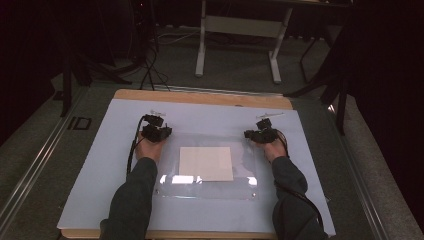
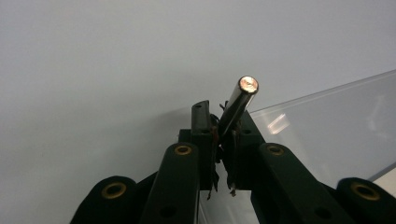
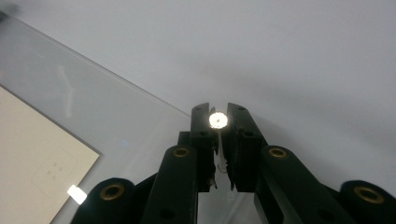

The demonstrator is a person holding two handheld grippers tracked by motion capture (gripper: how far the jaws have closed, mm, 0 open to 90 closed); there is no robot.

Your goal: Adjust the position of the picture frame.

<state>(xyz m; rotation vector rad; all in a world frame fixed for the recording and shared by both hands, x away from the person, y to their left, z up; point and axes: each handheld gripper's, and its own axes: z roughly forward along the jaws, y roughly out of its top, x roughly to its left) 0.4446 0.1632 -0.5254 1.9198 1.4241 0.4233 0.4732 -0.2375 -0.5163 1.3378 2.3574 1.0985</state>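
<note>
A clear acrylic sheet [image 1: 210,172] lies on the pale blue mat, with a cream paper square [image 1: 206,163] under or on it. My left gripper [image 1: 156,132] sits at the sheet's far left corner, shut on a shiny metal pin [image 2: 239,103] that sticks up tilted between its jaws, beside the sheet's edge [image 2: 327,121]. My right gripper [image 1: 261,134] is at the far right corner, shut on a similar metal pin [image 3: 218,120] seen end-on. The sheet [image 3: 93,112] and paper [image 3: 37,163] lie to its left.
The pale blue mat [image 1: 100,165] covers a wooden table [image 1: 200,96]. Two small light items [image 1: 157,113] [image 1: 270,115] lie on the mat just beyond the grippers. A white table frame [image 1: 240,35] and dark stands are on the floor behind.
</note>
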